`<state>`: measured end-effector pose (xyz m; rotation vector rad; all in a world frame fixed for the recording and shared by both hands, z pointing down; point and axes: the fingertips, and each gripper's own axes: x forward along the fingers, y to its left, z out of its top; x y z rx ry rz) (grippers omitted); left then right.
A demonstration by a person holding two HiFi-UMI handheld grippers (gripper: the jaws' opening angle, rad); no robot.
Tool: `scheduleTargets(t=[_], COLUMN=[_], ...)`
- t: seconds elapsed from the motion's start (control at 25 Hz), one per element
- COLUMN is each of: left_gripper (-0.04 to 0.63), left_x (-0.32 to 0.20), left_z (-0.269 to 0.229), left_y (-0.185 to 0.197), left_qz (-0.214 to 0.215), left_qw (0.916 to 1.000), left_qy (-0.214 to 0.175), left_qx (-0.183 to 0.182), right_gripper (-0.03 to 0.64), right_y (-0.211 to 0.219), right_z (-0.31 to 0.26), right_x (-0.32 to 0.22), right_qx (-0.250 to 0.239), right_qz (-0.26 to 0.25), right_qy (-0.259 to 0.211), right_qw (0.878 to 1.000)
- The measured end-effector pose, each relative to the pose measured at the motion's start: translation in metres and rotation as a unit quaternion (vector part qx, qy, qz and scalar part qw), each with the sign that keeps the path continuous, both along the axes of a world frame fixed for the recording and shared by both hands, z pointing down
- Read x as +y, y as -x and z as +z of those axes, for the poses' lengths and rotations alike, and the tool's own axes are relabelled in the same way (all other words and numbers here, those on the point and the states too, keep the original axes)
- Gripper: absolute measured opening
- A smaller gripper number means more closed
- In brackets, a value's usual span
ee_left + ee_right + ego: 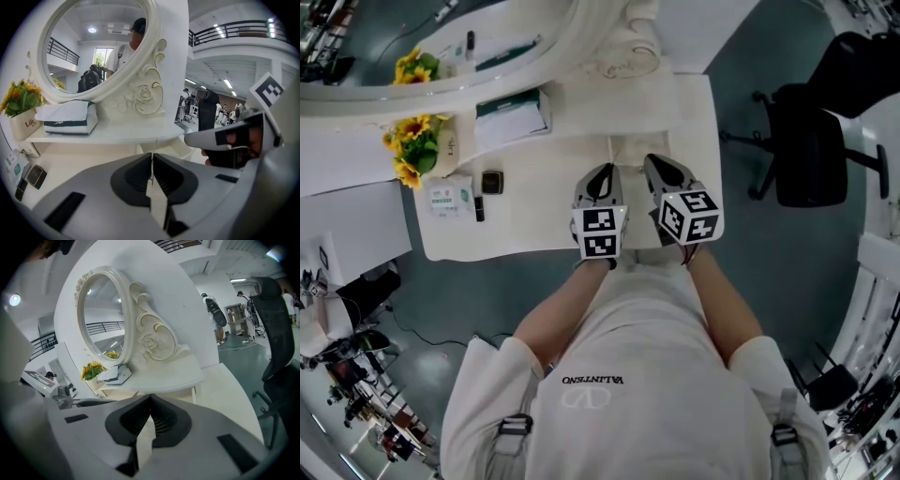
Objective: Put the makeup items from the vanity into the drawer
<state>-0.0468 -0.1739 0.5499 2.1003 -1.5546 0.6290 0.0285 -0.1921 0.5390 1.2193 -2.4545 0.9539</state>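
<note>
Your head camera looks steeply down on the vanity (544, 187); both gripper cameras face its mirror (93, 47) from low and close.

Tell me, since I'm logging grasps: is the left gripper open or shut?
Shut. In its own view the left gripper has jaws meeting along a thin seam, nothing between them.

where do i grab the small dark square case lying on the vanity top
Probably from straight above, jaws on the left and right edges of the small dark square case. It lies flat on the cream vanity top, so only its thin edges can be pinched; the black tube lies close by its near edge, while those sides look freer.
</note>
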Motion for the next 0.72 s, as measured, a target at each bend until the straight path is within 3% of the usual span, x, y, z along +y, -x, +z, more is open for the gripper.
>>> scheduleTargets(t=[0.72], left_gripper=[0.017], left_x=[-0.017], left_z=[0.007], left_y=[-0.037], left_qz=[0.03], left_qw=[0.9994], left_qy=[0.013], left_qx=[-0.007], right_gripper=[0.012], right_y=[-0.025], right_z=[0.005], right_x=[-0.011], right_qx=[-0.005], right_qz=[0.007], right_qy=[0.007], right_qw=[1.0])
